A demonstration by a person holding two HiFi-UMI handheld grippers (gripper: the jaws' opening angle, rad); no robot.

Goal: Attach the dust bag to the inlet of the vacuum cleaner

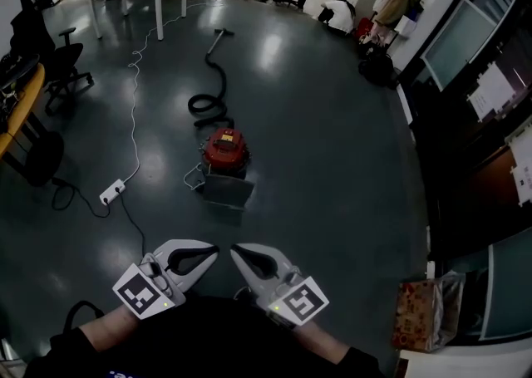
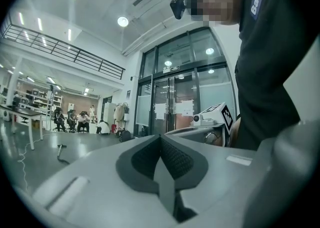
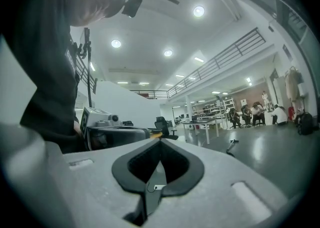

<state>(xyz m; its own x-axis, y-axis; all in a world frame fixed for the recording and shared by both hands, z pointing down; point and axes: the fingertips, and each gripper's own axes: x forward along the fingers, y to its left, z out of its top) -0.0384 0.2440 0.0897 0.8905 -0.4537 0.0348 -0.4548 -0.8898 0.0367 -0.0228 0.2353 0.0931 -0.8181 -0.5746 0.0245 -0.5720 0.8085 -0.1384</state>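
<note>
Red and drum-shaped, the vacuum (image 1: 225,149) stands on the glossy dark floor (image 1: 332,160), well apart from the person. A black ribbed hose (image 1: 212,90) curls away behind it. Touching its near side is a grey, flat-sided piece (image 1: 226,191) with a wire handle. This may be the dust bag or part of the machine, and at this distance I cannot tell which. No inlet can be made out either. A dust bag would probably be light and limp, folding under its own weight. It is best taken by the stiff collar round its mouth, one side per gripper, so the opening stays square to the inlet. The red shell looks like hard, smooth plastic or metal, heavy enough to stay put when pushed. A white power strip (image 1: 112,192) and its thin cable (image 1: 135,119) lie to the left. The left gripper (image 1: 213,247) and right gripper (image 1: 235,248) are held level near the body, pale grey moulded plastic with dark textured pads. Each has its jaws fully together on nothing.
</note>
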